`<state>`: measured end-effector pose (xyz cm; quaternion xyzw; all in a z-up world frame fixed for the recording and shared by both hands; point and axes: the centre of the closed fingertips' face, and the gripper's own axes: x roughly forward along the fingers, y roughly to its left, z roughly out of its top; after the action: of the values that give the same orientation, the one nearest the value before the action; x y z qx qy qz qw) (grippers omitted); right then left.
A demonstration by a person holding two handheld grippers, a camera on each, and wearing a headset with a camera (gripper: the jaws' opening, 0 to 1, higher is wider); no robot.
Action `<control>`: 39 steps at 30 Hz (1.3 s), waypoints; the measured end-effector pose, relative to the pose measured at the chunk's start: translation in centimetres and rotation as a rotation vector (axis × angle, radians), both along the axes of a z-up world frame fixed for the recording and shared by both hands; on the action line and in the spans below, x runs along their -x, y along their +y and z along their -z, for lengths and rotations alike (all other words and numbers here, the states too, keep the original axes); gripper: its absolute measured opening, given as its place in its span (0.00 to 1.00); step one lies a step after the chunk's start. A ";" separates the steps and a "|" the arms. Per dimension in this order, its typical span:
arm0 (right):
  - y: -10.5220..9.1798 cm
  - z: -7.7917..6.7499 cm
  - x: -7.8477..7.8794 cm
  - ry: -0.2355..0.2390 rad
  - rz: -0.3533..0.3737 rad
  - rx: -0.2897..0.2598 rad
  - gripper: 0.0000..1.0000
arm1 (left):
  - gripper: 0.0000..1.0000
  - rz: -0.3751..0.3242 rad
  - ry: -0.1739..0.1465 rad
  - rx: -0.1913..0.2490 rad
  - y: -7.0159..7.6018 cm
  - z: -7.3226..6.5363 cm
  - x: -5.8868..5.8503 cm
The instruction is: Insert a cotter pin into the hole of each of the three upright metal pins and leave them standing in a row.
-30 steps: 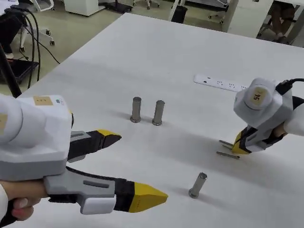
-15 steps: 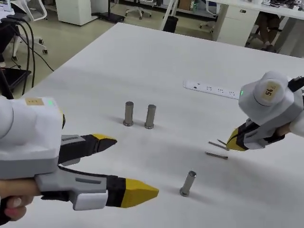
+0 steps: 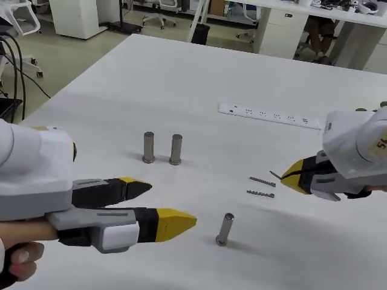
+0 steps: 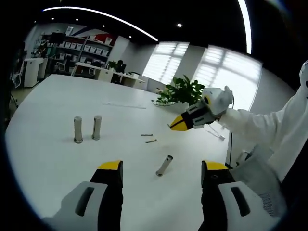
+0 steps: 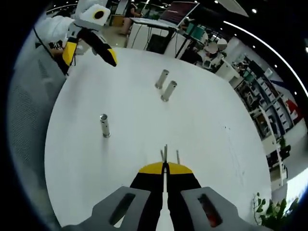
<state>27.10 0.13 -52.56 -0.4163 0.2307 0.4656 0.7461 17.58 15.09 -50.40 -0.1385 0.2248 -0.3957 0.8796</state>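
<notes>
Your left tongs (image 3: pixel 172 204) hover over the near side of the white counter (image 3: pixel 181 72), spread wide and holding nothing. Their yellow tips point across the work. At the right, your right tongs (image 3: pixel 283 175) have their jaws pressed together on a thin cotter pin (image 5: pixel 165 151) that juts forward from the tips, low over the surface.

A second cotter pin (image 3: pixel 262 181) and a third cotter pin (image 3: pixel 260 194) lie flat on the counter, roughly parallel and close together, just beside the right tongs' tips.

Mid-counter, the first metal pin (image 3: pixel 149 148) and the second metal pin (image 3: pixel 176 150) stand upright on their flared bases, close side by side but apart. The third metal pin (image 3: pixel 225 229) stands alone nearer you, well apart from that pair. It sits just past the left tongs' nearer tip, between those tongs and the loose cotter pins.

A white power strip (image 3: pixel 269 115) lies flat farther across the counter, beyond the cotter pins. Office chairs (image 3: pixel 18 15) and desks stand on the floor behind. In the left gripper view a potted plant (image 4: pixel 183 91) stands past the counter's edge, behind your right tongs and white sleeve (image 4: pixel 260 130).
</notes>
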 end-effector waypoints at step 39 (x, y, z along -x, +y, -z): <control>7.1 -3.7 7.4 -0.289 -0.165 -0.082 0.00 | 0.18 0.081 0.024 0.091 -6.9 -2.1 -1.5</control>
<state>19.65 7.21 -48.87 -0.4658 0.0670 0.4694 0.7471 19.12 8.19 -48.29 -0.1741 0.2226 -0.4390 0.8529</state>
